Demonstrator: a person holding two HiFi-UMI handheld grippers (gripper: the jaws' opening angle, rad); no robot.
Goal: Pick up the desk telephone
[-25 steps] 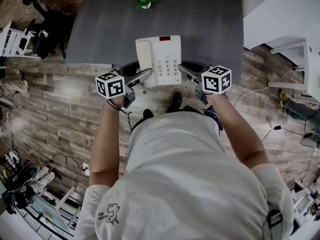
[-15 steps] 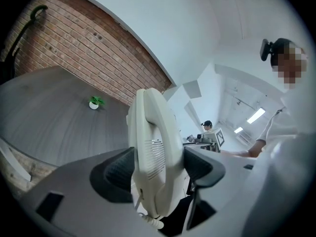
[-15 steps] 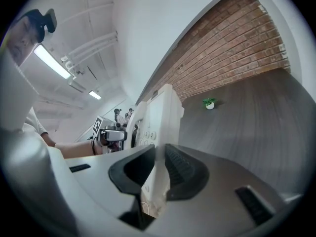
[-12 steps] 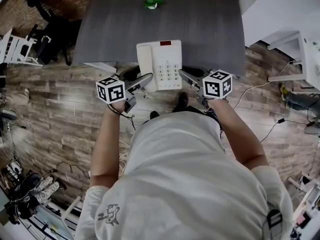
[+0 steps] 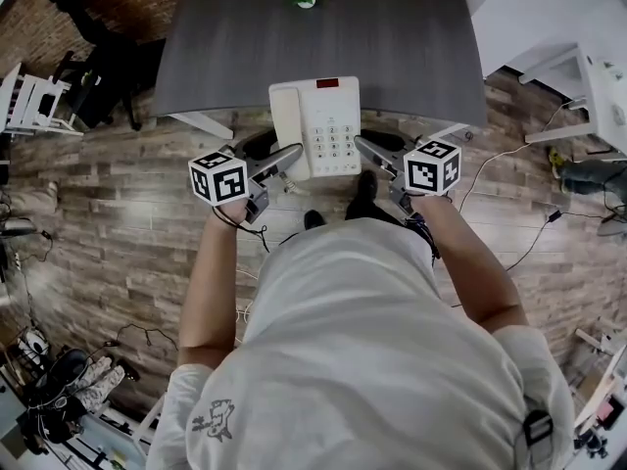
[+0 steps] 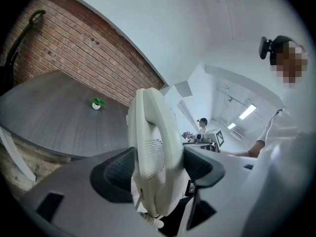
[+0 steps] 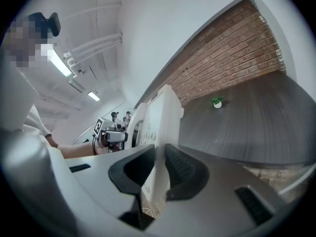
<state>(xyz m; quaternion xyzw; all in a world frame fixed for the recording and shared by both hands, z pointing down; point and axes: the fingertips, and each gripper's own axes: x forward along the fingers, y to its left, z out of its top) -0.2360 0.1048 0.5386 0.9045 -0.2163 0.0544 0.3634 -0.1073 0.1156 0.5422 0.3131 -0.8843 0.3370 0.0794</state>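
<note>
White desk telephone [image 5: 320, 127], handset left, grey keypad

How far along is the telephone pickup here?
Done: left gripper clamps the handset side of the desk telephone, right gripper its opposite edge. In hand: it hangs lifted, partly past the near edge of the grey table. Left: likely nothing but keeping hold.

Held out ahead, the left gripper [image 5: 286, 157] clamps the telephone [image 5: 317, 125] between wide-set fingers; the right gripper [image 5: 366, 148] pinches its other edge, fingers nearly together.
</note>
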